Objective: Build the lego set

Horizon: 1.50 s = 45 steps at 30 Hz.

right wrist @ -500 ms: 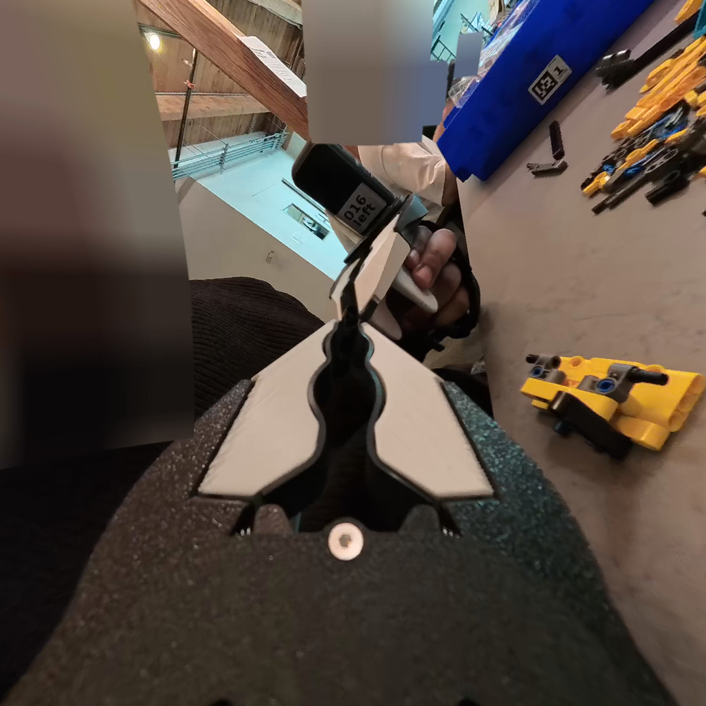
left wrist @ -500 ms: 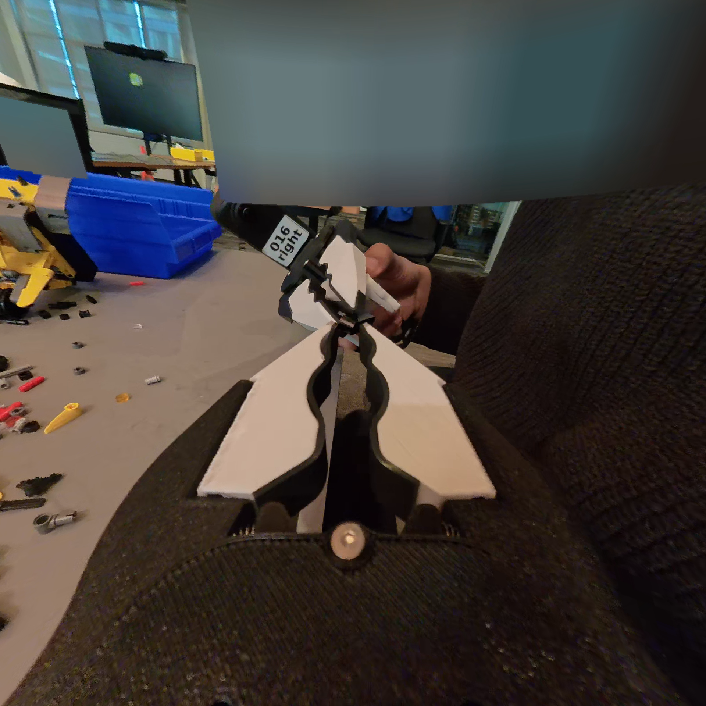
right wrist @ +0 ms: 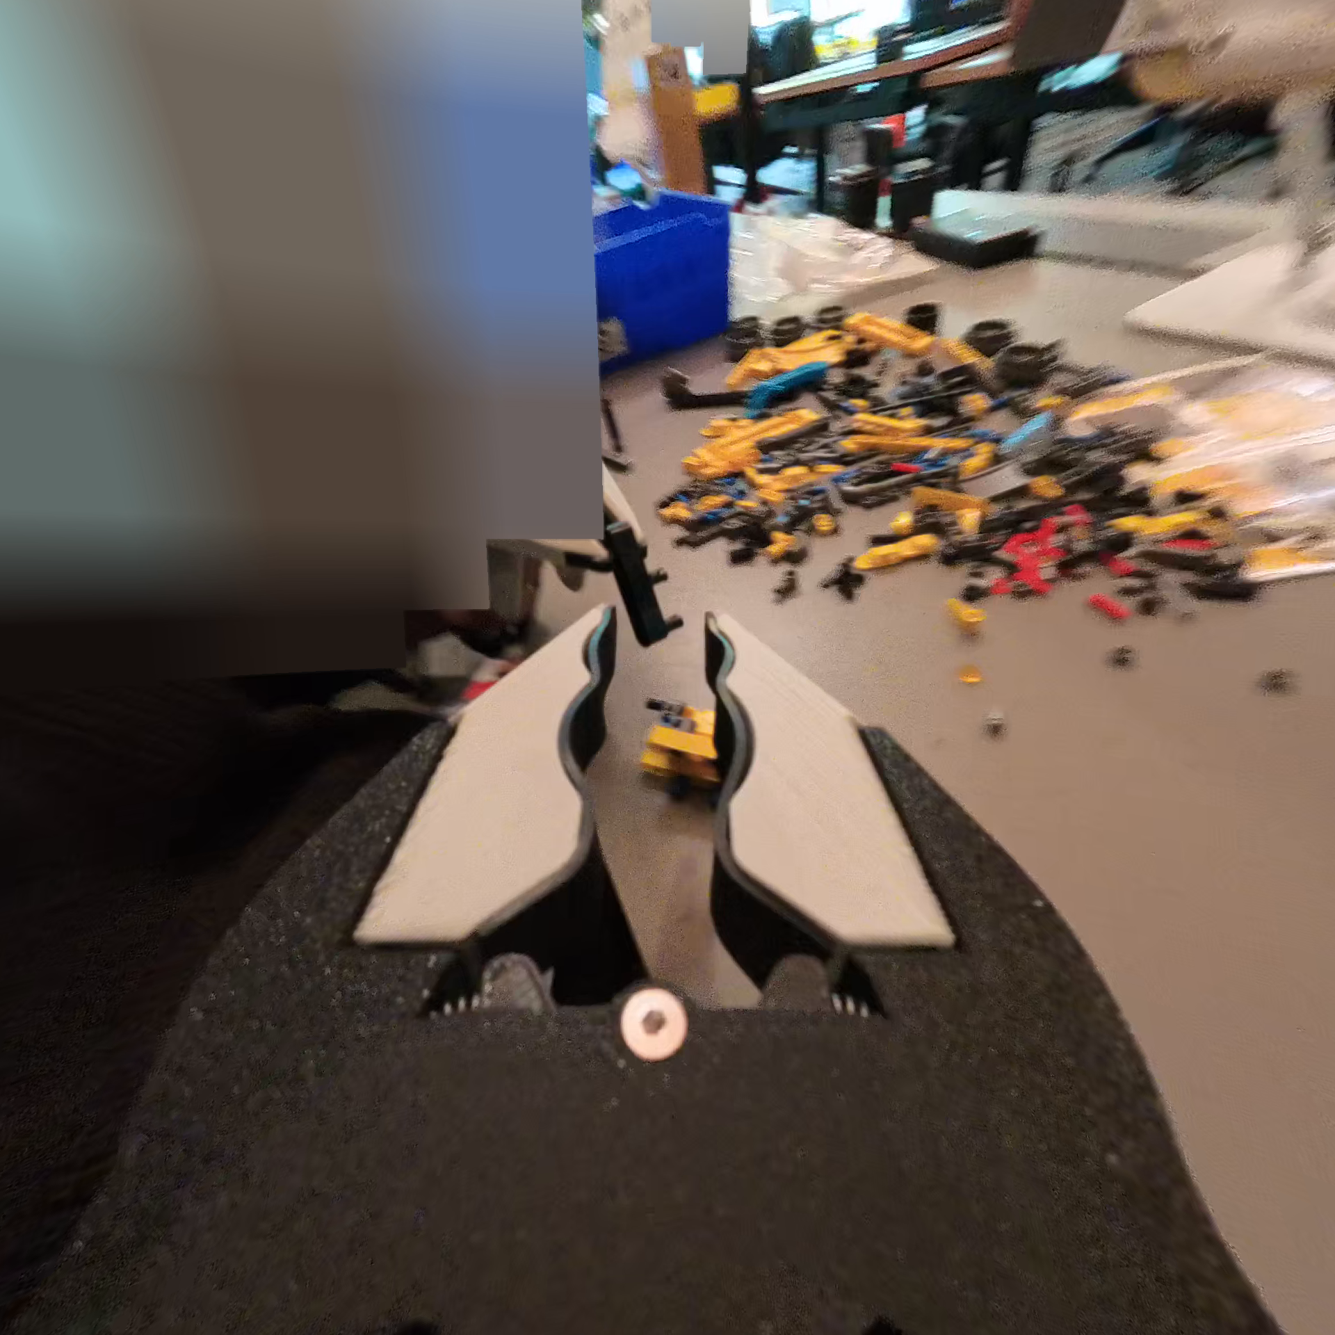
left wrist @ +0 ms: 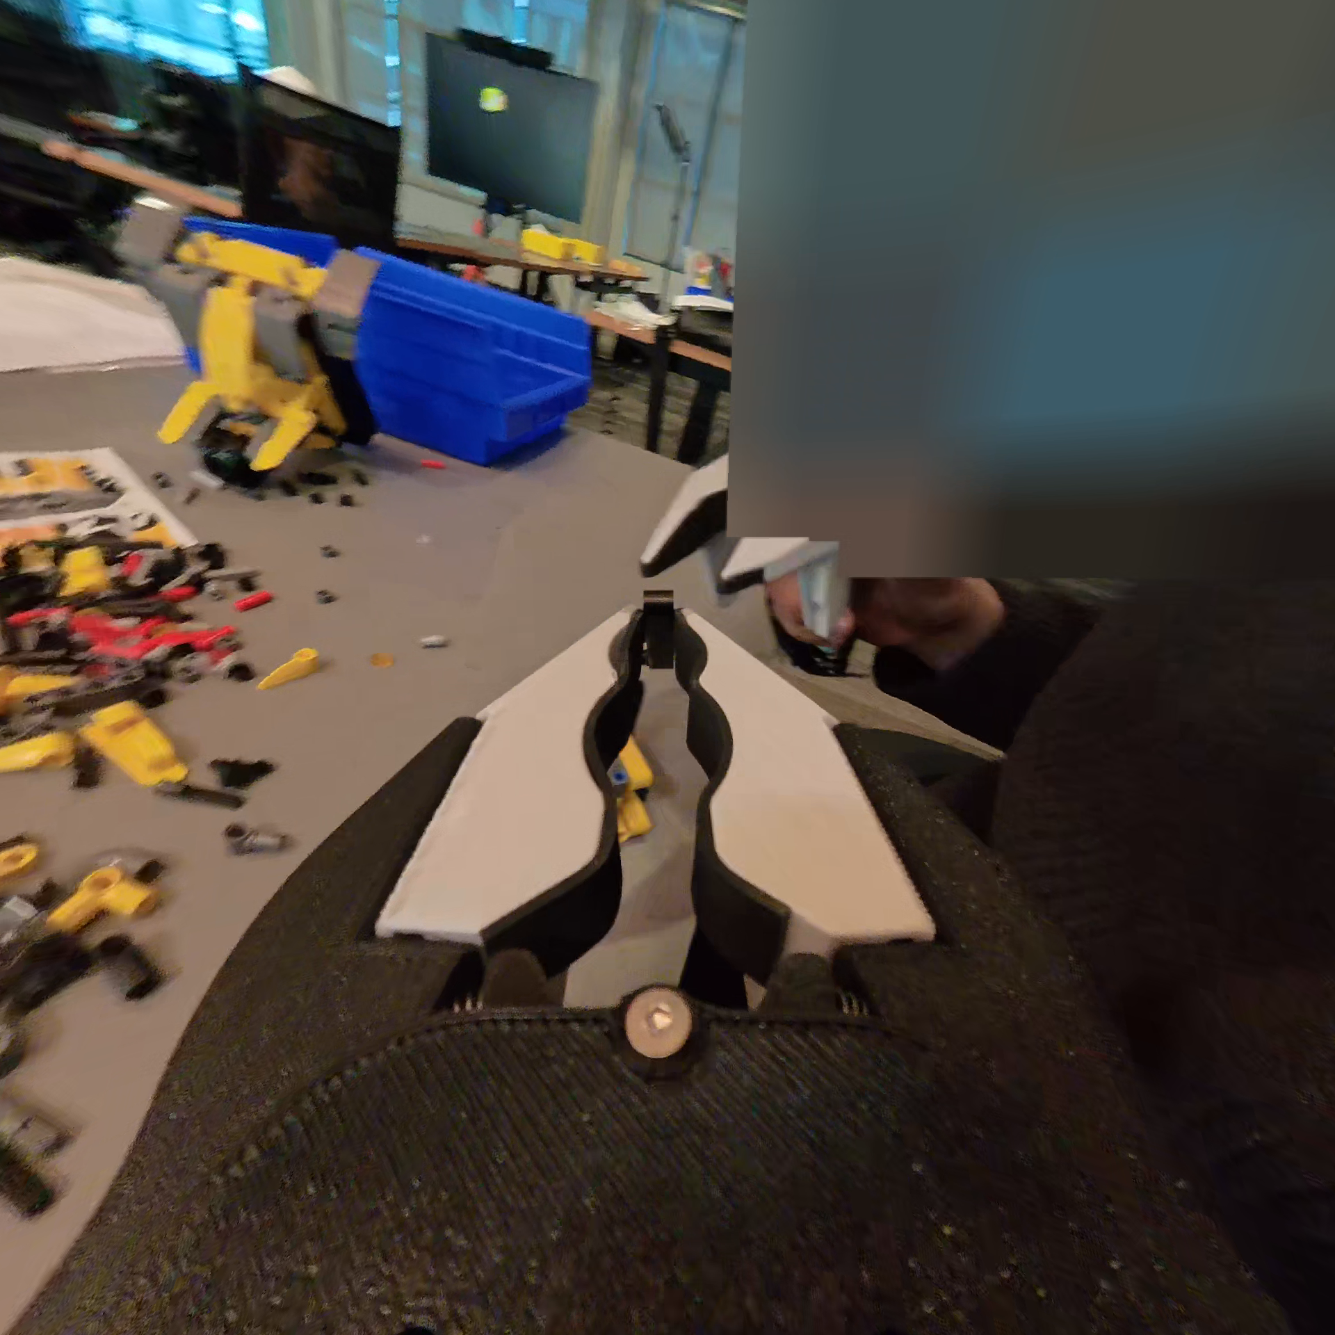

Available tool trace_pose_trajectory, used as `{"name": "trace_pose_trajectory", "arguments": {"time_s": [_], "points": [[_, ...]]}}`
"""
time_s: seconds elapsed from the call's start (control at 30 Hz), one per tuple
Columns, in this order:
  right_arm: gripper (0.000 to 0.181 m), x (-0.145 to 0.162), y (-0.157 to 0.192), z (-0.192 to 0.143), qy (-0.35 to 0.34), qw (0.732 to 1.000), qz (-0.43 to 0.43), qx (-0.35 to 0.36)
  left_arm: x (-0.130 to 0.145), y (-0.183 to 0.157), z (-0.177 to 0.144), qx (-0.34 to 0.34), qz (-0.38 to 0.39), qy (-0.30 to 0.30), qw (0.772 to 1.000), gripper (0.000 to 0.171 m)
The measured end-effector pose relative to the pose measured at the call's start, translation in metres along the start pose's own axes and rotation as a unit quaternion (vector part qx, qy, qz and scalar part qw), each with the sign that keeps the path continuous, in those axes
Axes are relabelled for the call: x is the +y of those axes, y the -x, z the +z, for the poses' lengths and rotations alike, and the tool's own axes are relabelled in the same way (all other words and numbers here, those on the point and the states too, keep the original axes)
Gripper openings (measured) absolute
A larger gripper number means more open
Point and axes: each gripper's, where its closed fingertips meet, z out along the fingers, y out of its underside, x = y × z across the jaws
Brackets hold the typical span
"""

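Left gripper (left wrist: pixel 657 614) is pinched tight on a small black plastic beam piece (left wrist: pixel 657 627) at its tips. Right gripper (right wrist: pixel 659 615) is parted and empty, close by, over the grey table (right wrist: pixel 1083 831) and a little yellow brick assembly (right wrist: pixel 683 744).

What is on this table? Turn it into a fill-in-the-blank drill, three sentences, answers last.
1. The small piece in the left gripper is ____.
2. The right gripper is ____.
3. The big bin is ____.

Missing words: black; open; blue.
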Motion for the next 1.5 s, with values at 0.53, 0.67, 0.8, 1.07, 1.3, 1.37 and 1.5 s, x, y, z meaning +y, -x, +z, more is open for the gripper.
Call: {"name": "trace_pose_trajectory", "arguments": {"time_s": [0.53, 0.67, 0.8, 1.07, 1.3, 1.37, 1.5], "points": [[0.006, 0.02, -0.016, 0.018, 0.107, 0.922, -0.285, 0.238, 0.011, 0.011, 0.015, -0.096, -0.003, 0.045, 0.994, 0.006], [0.006, 0.02, -0.015, 0.017, 0.093, 0.935, -0.259, 0.225, 0.011, 0.009, 0.015, -0.094, 0.019, 0.045, 0.994, 0.006], [0.006, 0.007, 0.0, 0.015, 0.012, 0.983, -0.132, 0.129, -0.002, 0.005, 0.013, -0.058, -0.02, -0.006, 0.998, 0.055], [0.005, -0.036, 0.018, -0.016, -0.2, 0.956, 0.178, -0.122, -0.009, -0.024, 0.014, 0.099, -0.139, -0.049, 0.984, 0.037], [0.006, -0.029, 0.029, -0.002, -0.181, 0.959, 0.175, -0.131, -0.012, -0.035, 0.015, 0.141, -0.159, -0.055, 0.976, 0.012], [0.006, -0.029, 0.031, 0.002, -0.174, 0.959, 0.175, -0.136, -0.015, -0.032, 0.01, 0.141, -0.164, -0.065, 0.974, 0.009], [0.006, -0.028, 0.033, 0.008, -0.169, 0.957, 0.183, -0.146, -0.015, -0.031, 0.004, 0.148, -0.167, -0.07, 0.972, 0.005]]}}
